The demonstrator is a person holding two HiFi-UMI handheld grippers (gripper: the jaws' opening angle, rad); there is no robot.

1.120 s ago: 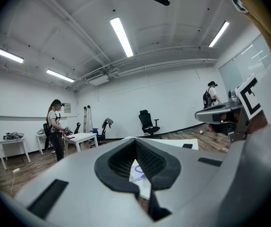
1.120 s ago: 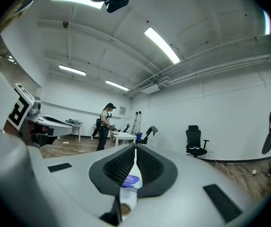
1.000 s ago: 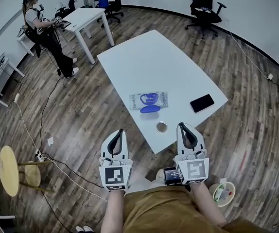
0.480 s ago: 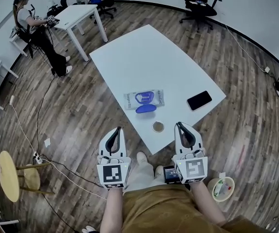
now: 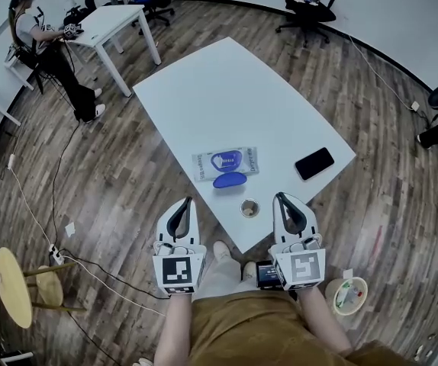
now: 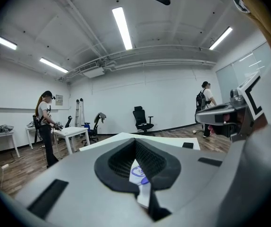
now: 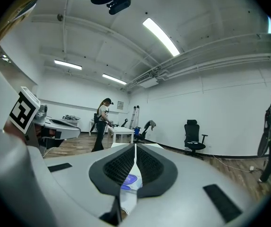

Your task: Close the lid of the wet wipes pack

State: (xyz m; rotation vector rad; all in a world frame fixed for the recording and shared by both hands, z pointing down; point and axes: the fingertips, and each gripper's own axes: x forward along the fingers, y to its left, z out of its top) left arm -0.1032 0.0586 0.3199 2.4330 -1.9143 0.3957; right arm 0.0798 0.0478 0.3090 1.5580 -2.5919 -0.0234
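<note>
The wet wipes pack (image 5: 226,162) lies flat near the front of the white table (image 5: 227,90). Its blue oval lid (image 5: 230,180) is flipped open toward me and rests on the tabletop. Both grippers hang level, short of the table's near corner, and hold nothing. My left gripper (image 5: 186,203) is shut, below and left of the pack. My right gripper (image 5: 281,198) is shut, below and right of it. A strip of the pack (image 6: 138,172) shows through the left gripper (image 6: 135,144) pads. The right gripper (image 7: 135,148) shows the pack (image 7: 128,180) the same way.
A small round cup (image 5: 249,208) stands near the table's front corner, between the grippers and the pack. A black phone (image 5: 315,163) lies at the right edge. A person (image 5: 40,40) stands by another white table (image 5: 112,17) at far left. Office chairs (image 5: 307,2) stand at the back.
The table and pack have slid lower and left in the head view, so they sit closer to the grippers. Both grippers keep the same shut pose.
</note>
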